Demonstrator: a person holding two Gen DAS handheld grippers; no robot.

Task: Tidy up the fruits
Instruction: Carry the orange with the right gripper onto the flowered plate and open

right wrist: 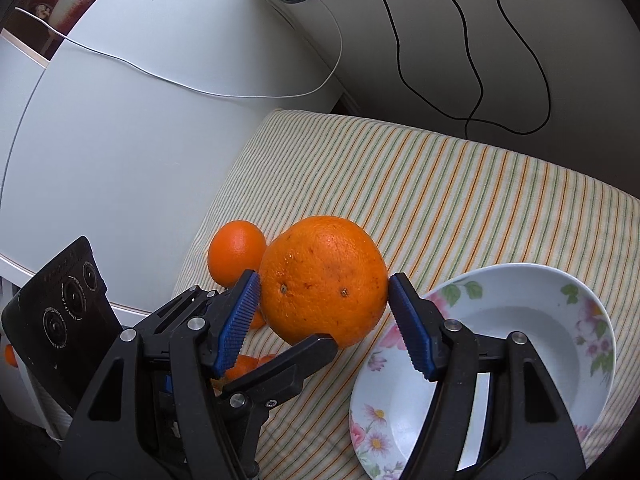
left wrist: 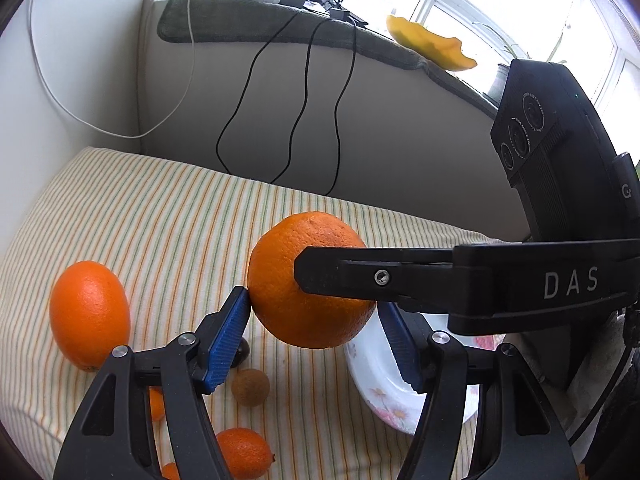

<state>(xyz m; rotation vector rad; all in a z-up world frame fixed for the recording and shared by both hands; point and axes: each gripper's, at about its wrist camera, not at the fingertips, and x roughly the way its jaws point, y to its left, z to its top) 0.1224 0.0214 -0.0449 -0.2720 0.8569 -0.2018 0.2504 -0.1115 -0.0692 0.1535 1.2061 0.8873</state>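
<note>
Floral plate mostly behind tongs and big orange.

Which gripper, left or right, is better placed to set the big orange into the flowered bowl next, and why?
Probably the right gripper. Both grippers clamp the large orange in the air, but in the right wrist view the flowered bowl lies just beside its right finger, whereas the left gripper approaches from the far side.

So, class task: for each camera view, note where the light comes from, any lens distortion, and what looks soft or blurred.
Left wrist view: daylight pours through the window, overexposed white; the striped cloth bows with fisheye curve. Right wrist view: no window visible, softer light, dark corners; the held orange is sharp, the floral bowl also clear.
</note>
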